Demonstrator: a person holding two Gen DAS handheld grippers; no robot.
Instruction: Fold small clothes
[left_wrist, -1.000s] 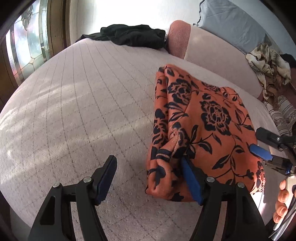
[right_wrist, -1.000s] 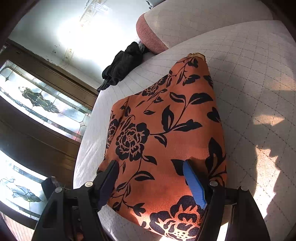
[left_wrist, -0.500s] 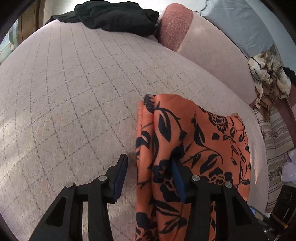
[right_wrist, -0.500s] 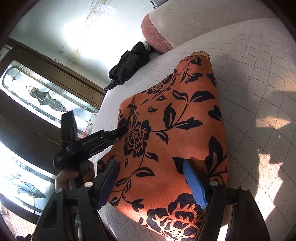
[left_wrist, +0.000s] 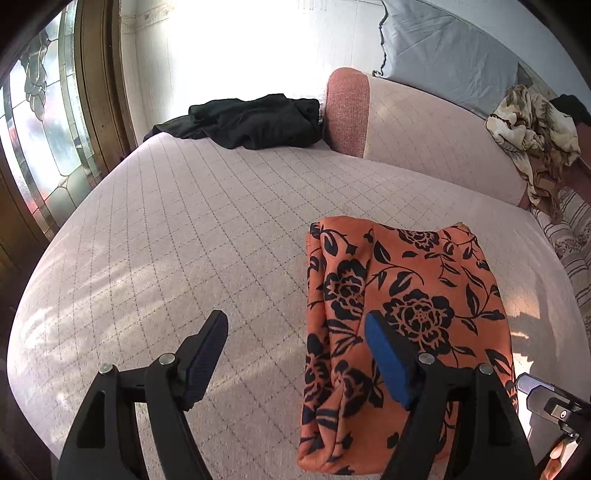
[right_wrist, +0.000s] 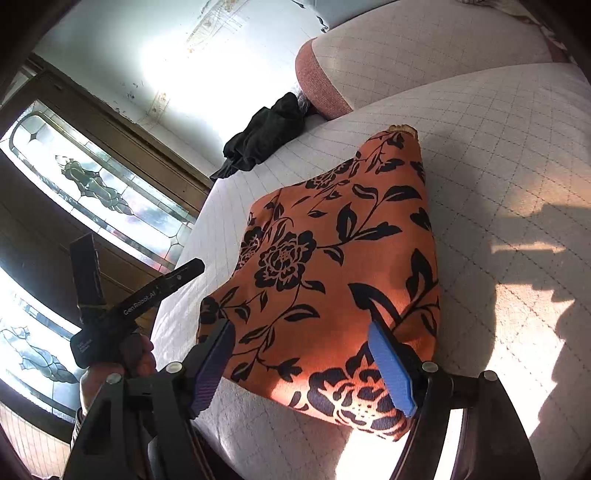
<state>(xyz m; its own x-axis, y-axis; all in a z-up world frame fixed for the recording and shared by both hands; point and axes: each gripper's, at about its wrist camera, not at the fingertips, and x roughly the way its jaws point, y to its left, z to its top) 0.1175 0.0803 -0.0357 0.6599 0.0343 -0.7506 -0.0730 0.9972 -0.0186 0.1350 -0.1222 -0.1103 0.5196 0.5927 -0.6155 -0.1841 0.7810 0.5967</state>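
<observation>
An orange cloth with a black flower print (left_wrist: 406, 317) lies folded flat on the quilted pale sofa seat (left_wrist: 184, 240); it also fills the middle of the right wrist view (right_wrist: 332, 266). My left gripper (left_wrist: 295, 354) is open and empty, hovering over the cloth's left edge. My right gripper (right_wrist: 301, 365) is open and empty above the cloth's near edge. The left gripper's body shows in a hand at the left of the right wrist view (right_wrist: 122, 310).
A black garment (left_wrist: 251, 122) lies bunched at the seat's far end by a pink-ended bolster (left_wrist: 347, 110). A patterned beige cloth (left_wrist: 532, 129) hangs at the right. A stained-glass window (left_wrist: 40, 122) stands at the left. The seat's front edge is near.
My left gripper let go of the cloth's left fold, opened wide and drew back. The cloth now lies flat. My right gripper stayed open and hardly moved.
</observation>
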